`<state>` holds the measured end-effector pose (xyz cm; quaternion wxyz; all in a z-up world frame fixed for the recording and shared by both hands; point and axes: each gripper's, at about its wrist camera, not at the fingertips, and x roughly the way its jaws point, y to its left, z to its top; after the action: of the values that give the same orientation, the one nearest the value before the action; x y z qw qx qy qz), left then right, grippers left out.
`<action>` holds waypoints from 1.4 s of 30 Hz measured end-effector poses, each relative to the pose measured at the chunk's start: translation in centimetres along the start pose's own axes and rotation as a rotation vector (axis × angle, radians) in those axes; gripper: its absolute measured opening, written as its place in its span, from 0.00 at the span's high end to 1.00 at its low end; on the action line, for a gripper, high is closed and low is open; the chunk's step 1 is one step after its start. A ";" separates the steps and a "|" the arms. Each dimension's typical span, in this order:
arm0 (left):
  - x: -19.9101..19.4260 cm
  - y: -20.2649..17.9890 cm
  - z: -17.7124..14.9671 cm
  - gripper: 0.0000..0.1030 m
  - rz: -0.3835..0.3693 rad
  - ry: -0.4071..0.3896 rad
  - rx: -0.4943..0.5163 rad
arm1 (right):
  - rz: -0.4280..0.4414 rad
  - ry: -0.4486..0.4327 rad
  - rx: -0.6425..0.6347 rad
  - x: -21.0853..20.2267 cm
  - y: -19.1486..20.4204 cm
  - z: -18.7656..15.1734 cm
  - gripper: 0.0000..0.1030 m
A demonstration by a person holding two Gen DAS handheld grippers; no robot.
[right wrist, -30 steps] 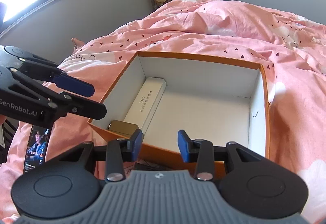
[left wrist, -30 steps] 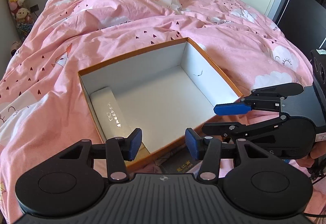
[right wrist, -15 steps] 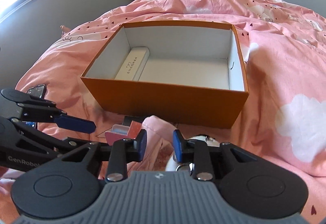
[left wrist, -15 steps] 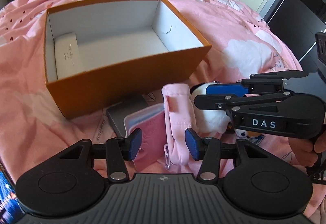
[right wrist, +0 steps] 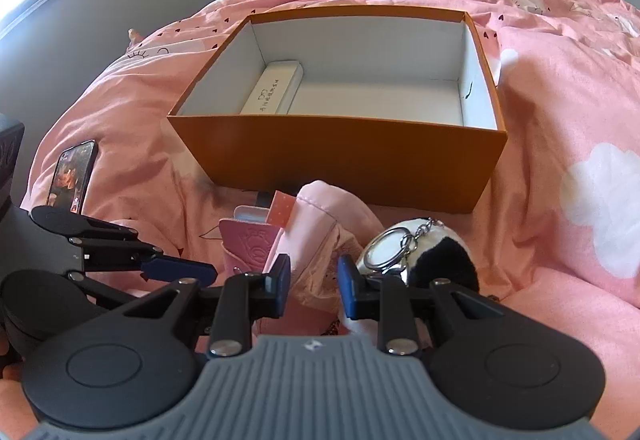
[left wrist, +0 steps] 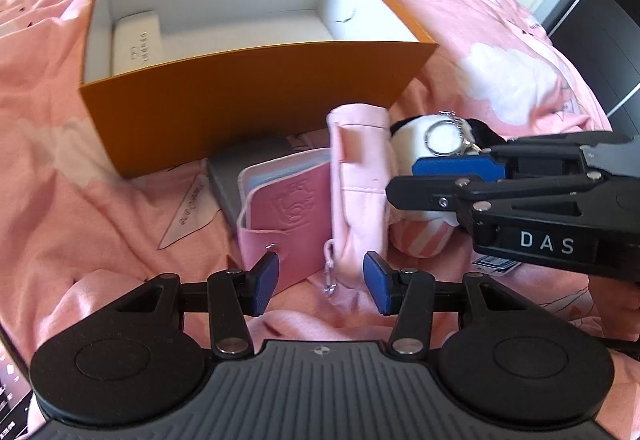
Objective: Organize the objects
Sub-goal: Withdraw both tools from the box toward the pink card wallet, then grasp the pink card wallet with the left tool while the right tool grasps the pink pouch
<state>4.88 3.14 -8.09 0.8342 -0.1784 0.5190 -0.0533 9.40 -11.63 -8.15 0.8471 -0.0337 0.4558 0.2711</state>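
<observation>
Both grippers have dropped in front of the box (right wrist: pixel 336 156); right gripper (right wrist: pixel 312 286) has narrowed around the pink pouch (right wrist: pixel 320 240), not yet clamped, left gripper (left wrist: pixel 320 282) half-open, empty.

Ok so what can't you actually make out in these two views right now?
- Grey flat item: left wrist view, mostly covered by the pink card wallet.
- Panda plush keychain: its lower part is hidden by the right hand-held gripper in both views.
- White case lettering in the orange box: too small.
- Phone screen: too small.

Wrist views angled down, sharing orange box (left wrist: pixel 248 104)
</observation>
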 end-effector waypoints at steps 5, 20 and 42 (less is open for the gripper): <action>-0.6 1.6 -0.2 0.45 0.037 -0.015 -0.047 | 0.020 0.038 0.006 1.3 0.2 0.3 0.72; 0.1 3.2 0.5 0.43 0.044 -0.033 -0.057 | -0.003 0.088 -0.022 3.3 0.7 1.2 0.77; 4.9 4.2 1.3 0.43 -0.040 0.034 -0.084 | 0.021 0.106 0.014 4.0 -1.2 3.0 0.64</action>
<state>7.86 6.02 -13.24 0.8158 -0.2226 0.5313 -0.0514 13.96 -10.01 -9.77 0.8190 -0.0373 0.5024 0.2745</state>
